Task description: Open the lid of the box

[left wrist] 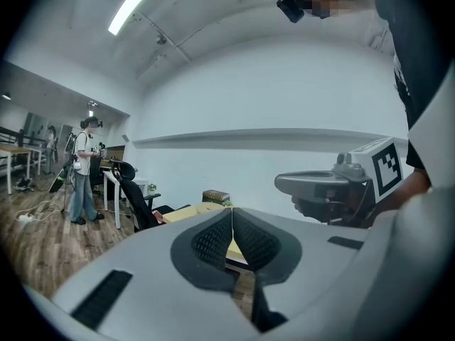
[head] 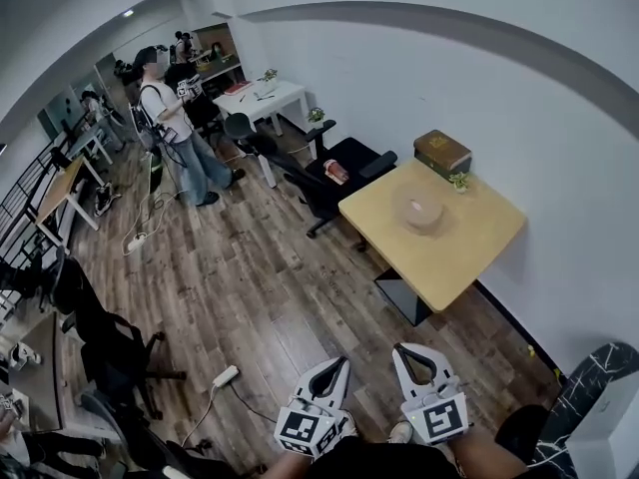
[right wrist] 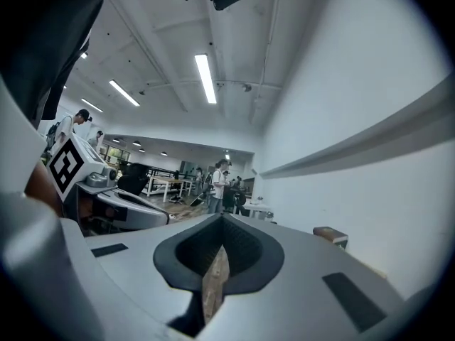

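A light wooden table (head: 469, 252) stands by the white wall, well ahead of me. On it sit a round pale box (head: 422, 211), a brown rectangular box (head: 442, 152) at the far corner, and a small plant (head: 459, 180). The brown box (left wrist: 215, 197) also shows in the left gripper view, and as a small brown box (right wrist: 330, 235) in the right gripper view. My left gripper (head: 341, 363) and right gripper (head: 400, 349) hang side by side at the bottom of the head view, over the wood floor and far from the table. Both are shut with nothing held; the left gripper (left wrist: 232, 212) and right gripper (right wrist: 222, 219) show their jaws meeting at the tips.
A black office chair (head: 321, 175) stands left of the table. A person (head: 177, 120) stands farther back near a white desk (head: 262, 98). A power strip (head: 226, 376) with its cable lies on the floor near my left gripper. More chairs (head: 105, 342) and desks line the left side.
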